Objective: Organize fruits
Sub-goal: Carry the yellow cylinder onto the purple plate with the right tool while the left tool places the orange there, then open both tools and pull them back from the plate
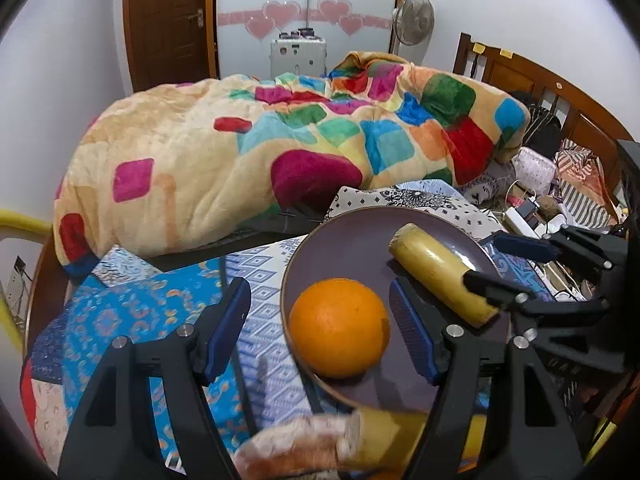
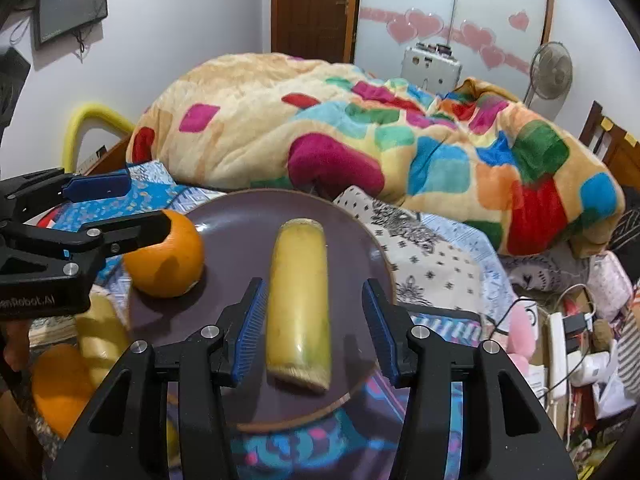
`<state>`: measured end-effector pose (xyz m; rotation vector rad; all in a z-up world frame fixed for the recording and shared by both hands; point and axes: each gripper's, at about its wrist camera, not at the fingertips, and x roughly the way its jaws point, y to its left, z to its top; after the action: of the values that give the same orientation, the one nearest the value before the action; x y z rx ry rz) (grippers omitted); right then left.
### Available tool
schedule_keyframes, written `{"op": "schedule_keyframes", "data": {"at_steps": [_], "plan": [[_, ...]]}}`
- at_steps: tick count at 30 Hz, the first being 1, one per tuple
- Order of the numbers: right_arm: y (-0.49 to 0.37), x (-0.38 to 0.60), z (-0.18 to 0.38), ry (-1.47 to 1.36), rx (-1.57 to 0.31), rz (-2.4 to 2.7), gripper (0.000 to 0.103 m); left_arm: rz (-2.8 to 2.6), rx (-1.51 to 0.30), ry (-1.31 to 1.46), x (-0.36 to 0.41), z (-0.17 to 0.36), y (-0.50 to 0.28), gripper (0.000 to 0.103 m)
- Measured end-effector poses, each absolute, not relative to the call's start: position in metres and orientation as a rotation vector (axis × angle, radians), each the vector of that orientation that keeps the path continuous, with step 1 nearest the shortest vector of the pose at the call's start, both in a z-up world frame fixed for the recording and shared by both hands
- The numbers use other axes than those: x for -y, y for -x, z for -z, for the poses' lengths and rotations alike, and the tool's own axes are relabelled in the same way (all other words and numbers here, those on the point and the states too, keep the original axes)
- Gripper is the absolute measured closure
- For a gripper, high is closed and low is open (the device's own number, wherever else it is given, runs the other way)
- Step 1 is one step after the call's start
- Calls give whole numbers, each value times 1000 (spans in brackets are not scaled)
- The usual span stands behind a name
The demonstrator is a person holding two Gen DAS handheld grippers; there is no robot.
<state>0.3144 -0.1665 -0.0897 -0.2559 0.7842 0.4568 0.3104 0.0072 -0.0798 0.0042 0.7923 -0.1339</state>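
On the purple plate (image 2: pixel 224 220), the orange (image 1: pixel 339 327) sits between the spread, empty fingers of the left gripper (image 1: pixel 320 326), while the yellow banana piece (image 2: pixel 298 300) lies lengthwise between the equally wide-open fingers of the right gripper (image 2: pixel 316 330), untouched.

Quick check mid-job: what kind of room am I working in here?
Most likely a lived-in bedroom. A bed with a colourful patchwork blanket and a wooden headboard fills the view, and the dark plate sits on patterned bedding. A standing fan is by the wardrobe.
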Motion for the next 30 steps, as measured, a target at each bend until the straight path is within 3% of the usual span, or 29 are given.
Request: {"op": "schedule_keyframes", "data": {"at_steps": [14,18,30], "plan": [[-237,191,45,196,-687,-456,55,102,-697,-28,-9,39,-209,31],[-210,195,40,187,-655,-465,45,92,-688,-45,-6,37,-181,30],[-163,199,73,176,-672,-484,42,92,-694,-60,-4,55,-124,21]]}}
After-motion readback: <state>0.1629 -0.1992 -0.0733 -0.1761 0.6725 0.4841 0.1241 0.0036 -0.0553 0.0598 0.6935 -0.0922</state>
